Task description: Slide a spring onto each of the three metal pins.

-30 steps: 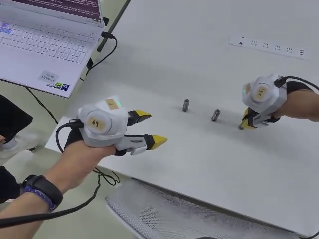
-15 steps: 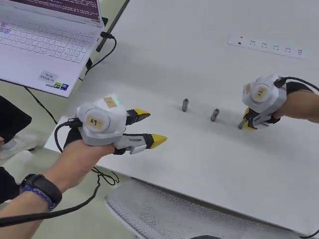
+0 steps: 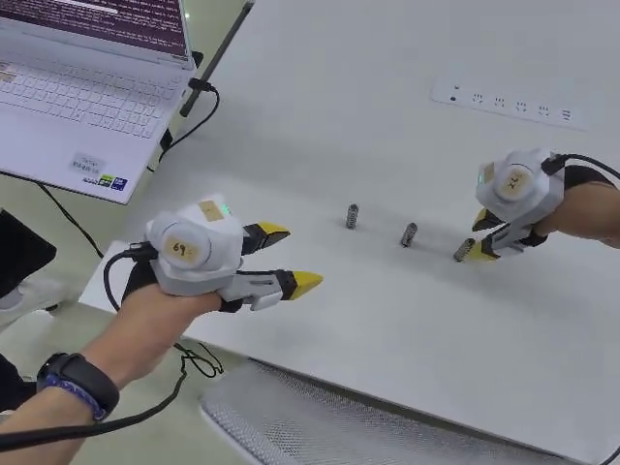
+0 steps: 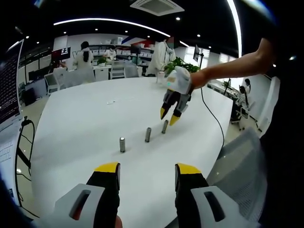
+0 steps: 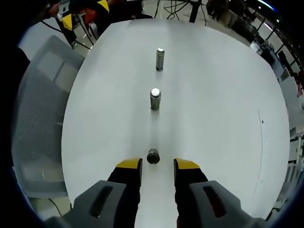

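At the row's right end, the third spring point(image 3: 464, 250) now stands clear, just left of the right gripper point(image 3: 481, 238), which has drawn back with its jaws apart. The middle spring point(image 3: 409, 234) and left spring point(image 3: 352, 216) stand unchanged. The left gripper point(image 3: 289, 257) still hovers near-left, jaws apart.

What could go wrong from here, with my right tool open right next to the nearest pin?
1. The right tool has its jaws open close beside the nearest pin; a sideways pull-away could tip this small pin.
2. The middle pin and far pin stand in line straight ahead, so a forward drift might knock them.
3. From above I cannot tell whether the nearest spring is fully seated.
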